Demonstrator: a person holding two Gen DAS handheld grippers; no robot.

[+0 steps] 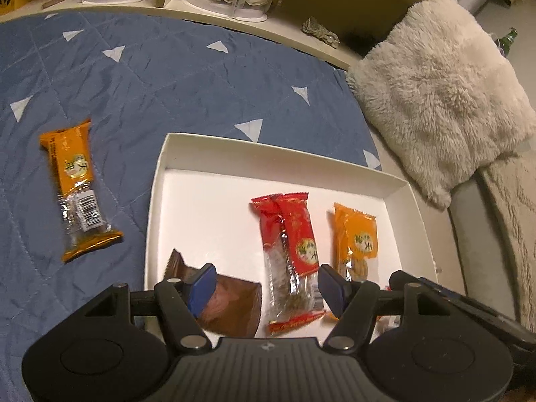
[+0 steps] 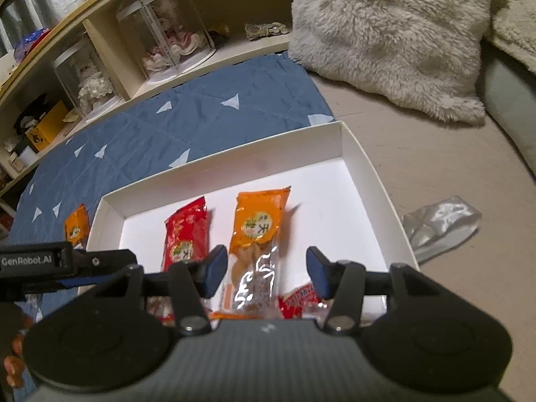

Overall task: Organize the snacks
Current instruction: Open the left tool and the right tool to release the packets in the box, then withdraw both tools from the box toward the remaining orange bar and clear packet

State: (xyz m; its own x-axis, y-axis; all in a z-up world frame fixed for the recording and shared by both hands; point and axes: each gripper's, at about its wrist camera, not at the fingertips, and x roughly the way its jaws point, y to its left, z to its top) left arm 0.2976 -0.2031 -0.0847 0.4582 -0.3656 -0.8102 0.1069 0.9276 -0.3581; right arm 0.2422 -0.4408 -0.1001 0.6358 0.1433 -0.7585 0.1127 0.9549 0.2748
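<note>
A white tray [image 1: 157, 181] lies on the blue quilt. In it are a brown packet [image 1: 231, 305], a red snack pack [image 1: 291, 254] and an orange snack pack [image 1: 358, 241]. My left gripper [image 1: 266, 288] hovers open over the red pack, its blue pads clear of it on both sides. Another orange pack [image 1: 77, 187] lies on the quilt left of the tray. In the right wrist view my right gripper [image 2: 265, 273] is open above the orange pack [image 2: 258, 234], which rests in the tray [image 2: 365, 167] beside the red pack [image 2: 186, 234]. A small red packet [image 2: 301, 299] sits near the front.
A silver packet [image 2: 439, 227] lies on the beige surface right of the tray. A fluffy cream cushion [image 2: 385, 33] is behind it. A low shelf [image 2: 207, 63] with clear display domes [image 2: 174, 33] borders the blue quilt [image 1: 134, 83] at the back.
</note>
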